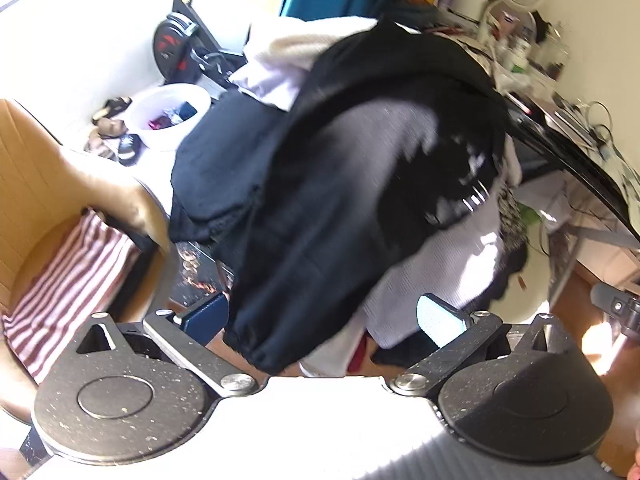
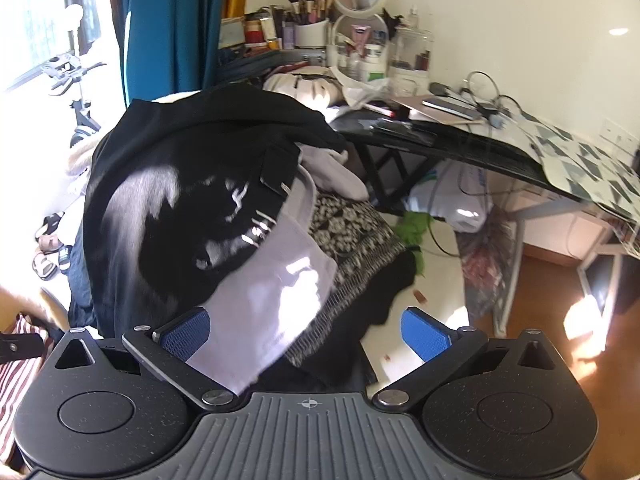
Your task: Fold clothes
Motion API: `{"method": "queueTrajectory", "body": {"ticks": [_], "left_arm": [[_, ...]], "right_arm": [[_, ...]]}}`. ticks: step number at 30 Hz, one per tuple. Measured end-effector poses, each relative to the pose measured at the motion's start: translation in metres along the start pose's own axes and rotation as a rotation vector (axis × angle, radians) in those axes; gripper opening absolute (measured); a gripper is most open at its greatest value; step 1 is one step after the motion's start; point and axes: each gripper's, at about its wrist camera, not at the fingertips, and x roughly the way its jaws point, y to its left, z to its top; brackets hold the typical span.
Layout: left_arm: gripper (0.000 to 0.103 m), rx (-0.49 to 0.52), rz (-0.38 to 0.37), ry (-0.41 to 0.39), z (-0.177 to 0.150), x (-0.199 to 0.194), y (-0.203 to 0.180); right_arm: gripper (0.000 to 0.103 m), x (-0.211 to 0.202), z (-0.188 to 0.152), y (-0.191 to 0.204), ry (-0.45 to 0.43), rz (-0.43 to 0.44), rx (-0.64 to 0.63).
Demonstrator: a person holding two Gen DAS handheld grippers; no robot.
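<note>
— The black garment (image 2: 192,168) is seen heaped on top of a pile of clothes, straight ahead of both grippers; a pale print is carried on its upper face. Under it a white garment (image 2: 276,280) and a patterned black-and-white cloth (image 2: 352,240) are spread.

— How are the jaws held?

— The left gripper (image 1: 320,320) is held with its jaws wide apart, and the black hem is draped down between them — no clamping can be made out. The right gripper (image 2: 308,332) is likewise spread wide, with the white garment's lower edge lying over its left pad (image 2: 188,334) and nothing pinched.

— Which side is nearer?

— The left is judged nearer to the black garment, since the hem hangs within its opening; the right is set more toward the white and patterned layers. The black garment's long axis appears to run from the far top of the pile down toward the left gripper, so a closing there seems called for.
</note>
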Motion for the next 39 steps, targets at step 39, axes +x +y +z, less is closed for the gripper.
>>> {"method": "queueTrajectory", "body": {"ticks": [39], "left_arm": [[0.103,-0.226,0.271,-0.028,0.132,0.092,0.095]], "right_arm": [[0.102,0.225,0.198,0.202,-0.076,0.308,-0.165]]}}
